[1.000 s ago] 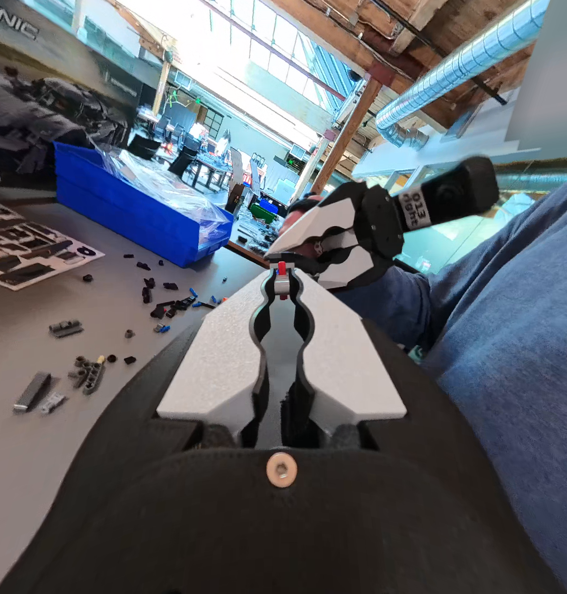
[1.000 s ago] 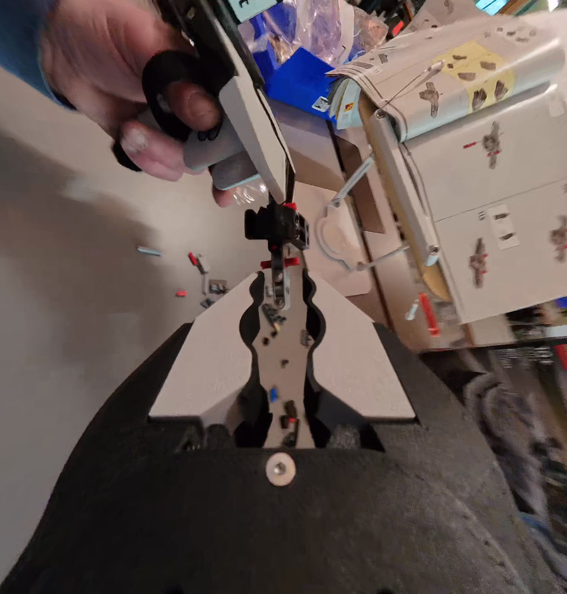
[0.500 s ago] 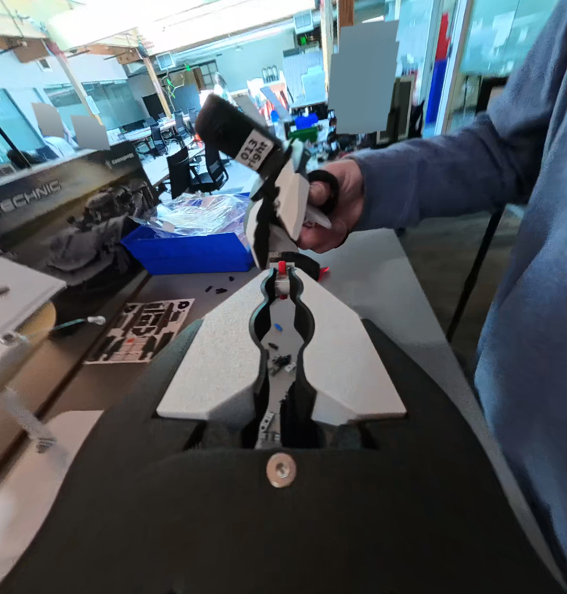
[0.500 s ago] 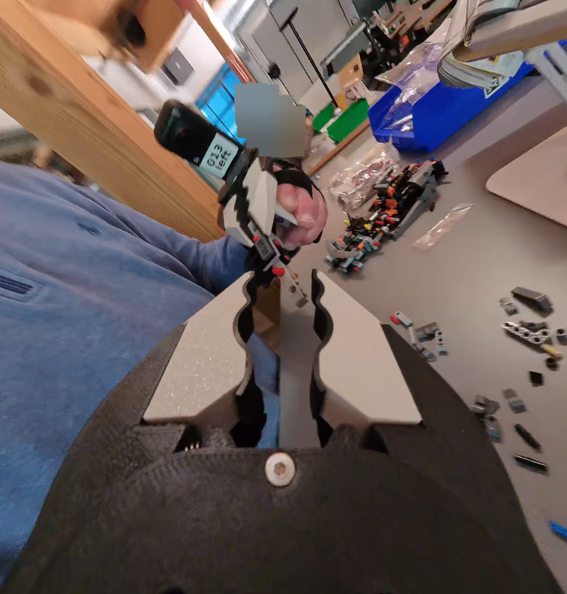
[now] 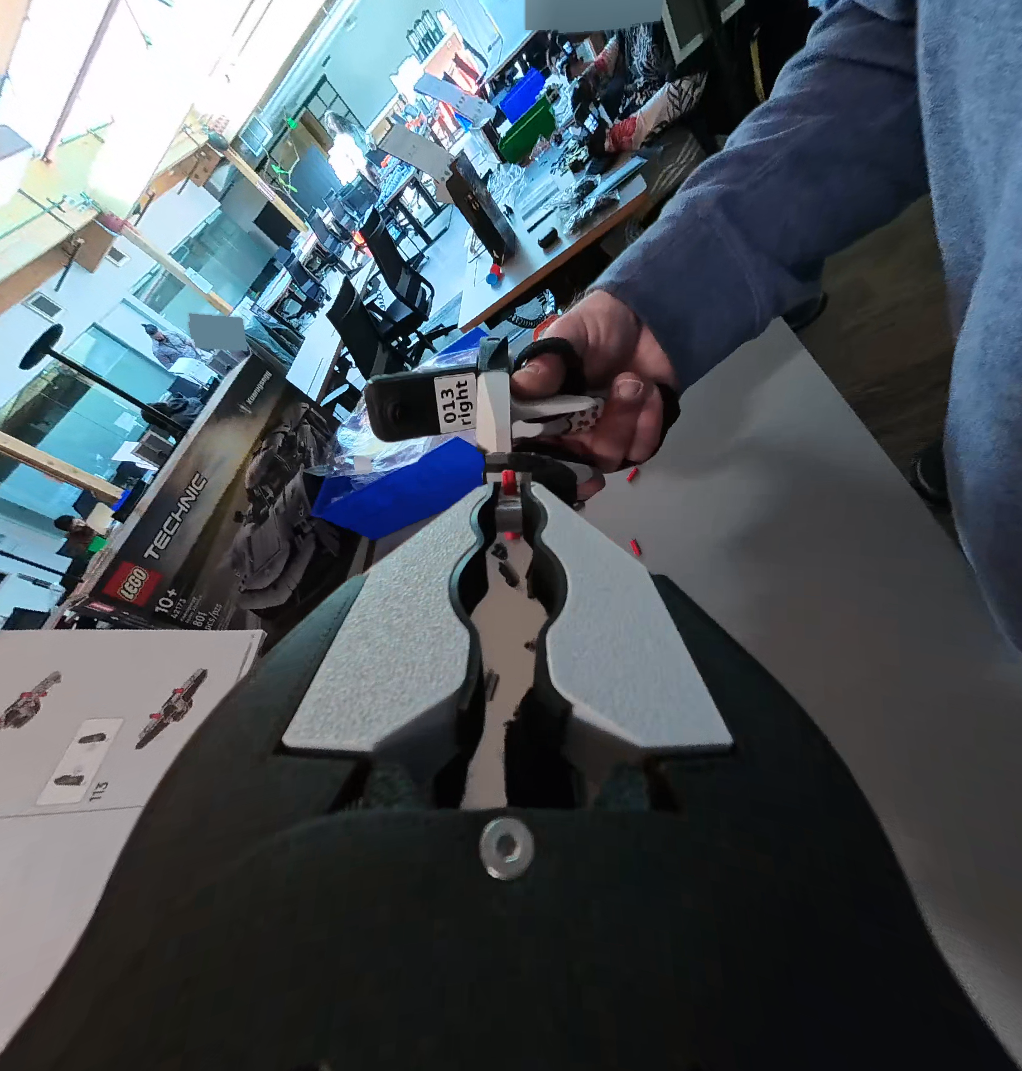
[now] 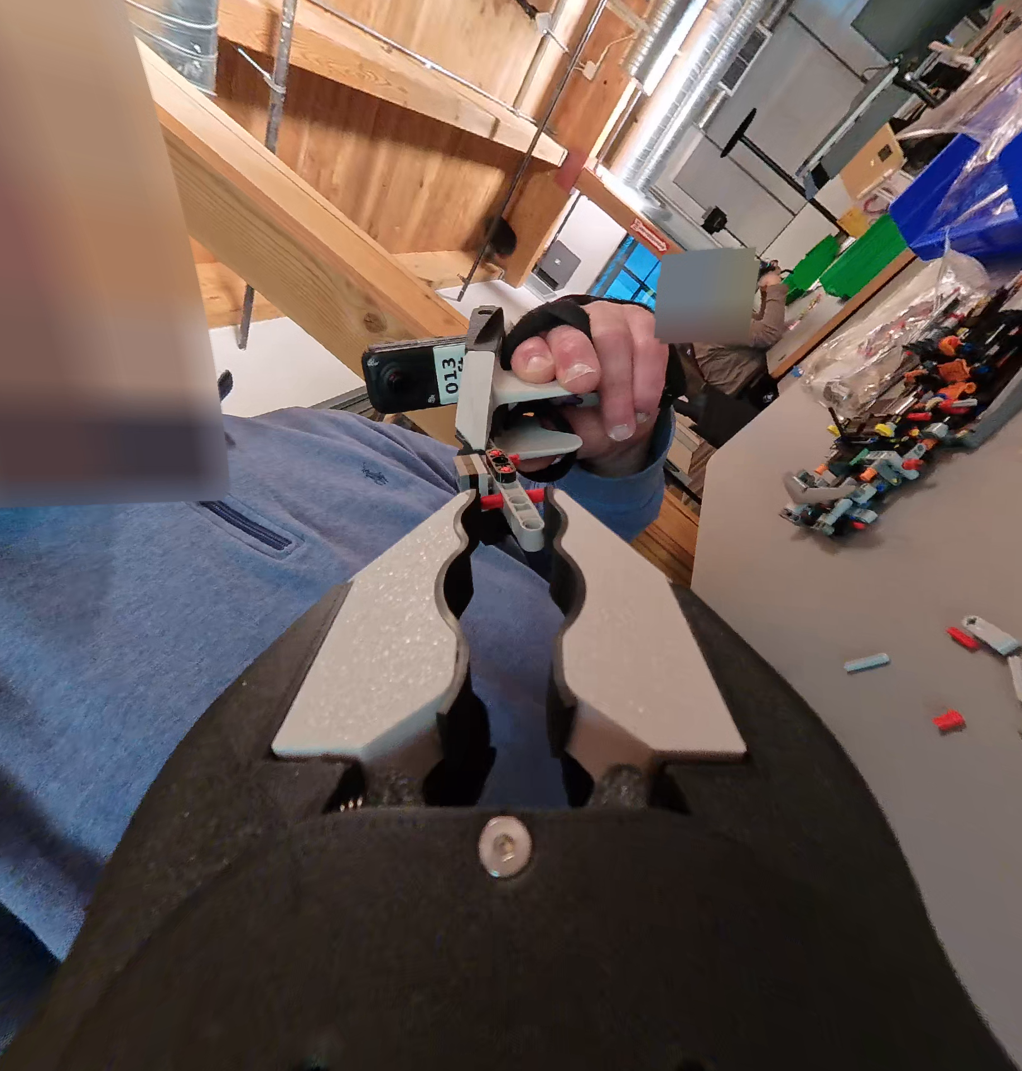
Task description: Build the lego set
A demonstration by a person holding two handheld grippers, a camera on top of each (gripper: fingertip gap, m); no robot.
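We hold both grippers up over the table [image 5: 787, 579], tip to tip. L gripper [image 5: 510, 510] is clamped on a small grey/red lego assembly [image 5: 509, 503]. R gripper [image 6: 510, 510] sits nearly closed round the same assembly's grey beam [image 6: 520, 513] w/ red pin; firm grip — can't tell. Loose parts [image 6: 995, 660] lie on the table, manual [image 5: 91, 724] nearby.
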